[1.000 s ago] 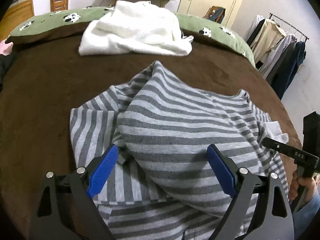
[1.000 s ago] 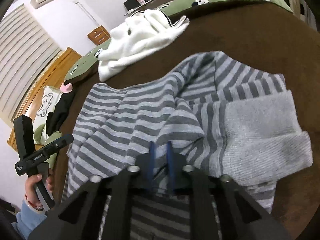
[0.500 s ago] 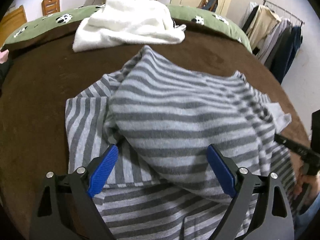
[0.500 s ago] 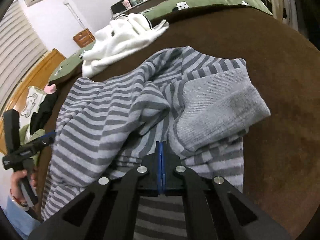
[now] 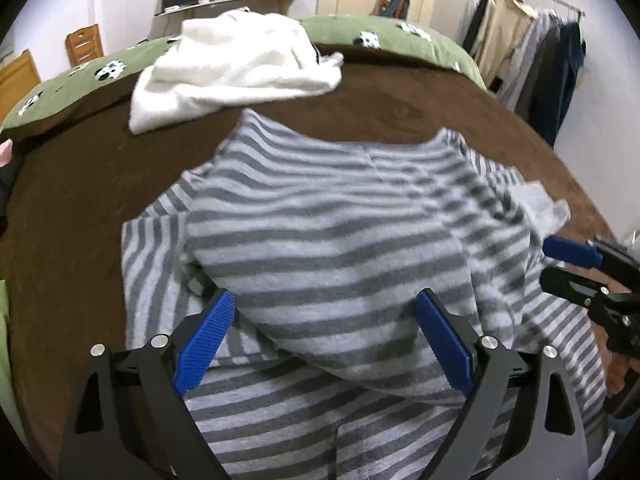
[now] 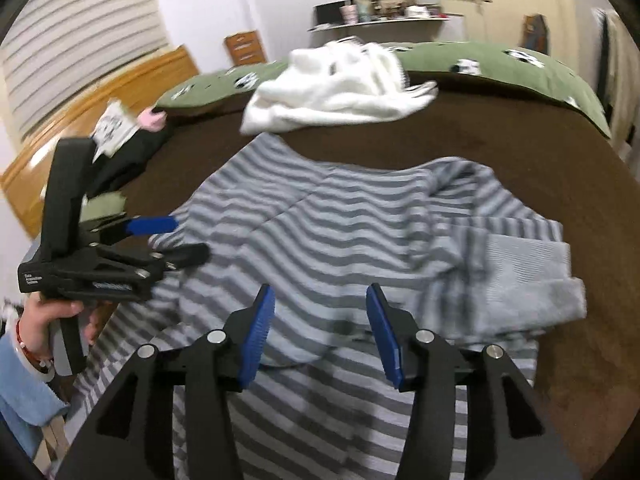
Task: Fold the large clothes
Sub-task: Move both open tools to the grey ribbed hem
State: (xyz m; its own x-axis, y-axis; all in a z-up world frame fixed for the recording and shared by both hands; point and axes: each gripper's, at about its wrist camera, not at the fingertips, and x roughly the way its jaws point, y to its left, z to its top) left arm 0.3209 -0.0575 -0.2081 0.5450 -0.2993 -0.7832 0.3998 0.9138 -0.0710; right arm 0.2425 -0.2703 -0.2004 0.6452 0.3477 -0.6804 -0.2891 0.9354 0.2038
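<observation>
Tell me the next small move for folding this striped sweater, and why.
Probably lower the right gripper, whose jaws are opening with nothing clamped, onto the plain grey cuff and fold it inward: it sticks out past the striped sweater.

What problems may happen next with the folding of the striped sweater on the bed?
1. The right gripper is opening with no cloth pinched between its pads, so the folded sleeve with the plain grey cuff lies loose and may slide open.
2. The striped sweater is bunched and wrinkled in the middle; another fold now may lock in the creases.
3. The left gripper hangs open over the sweater; a careless pinch may catch several layers.
</observation>
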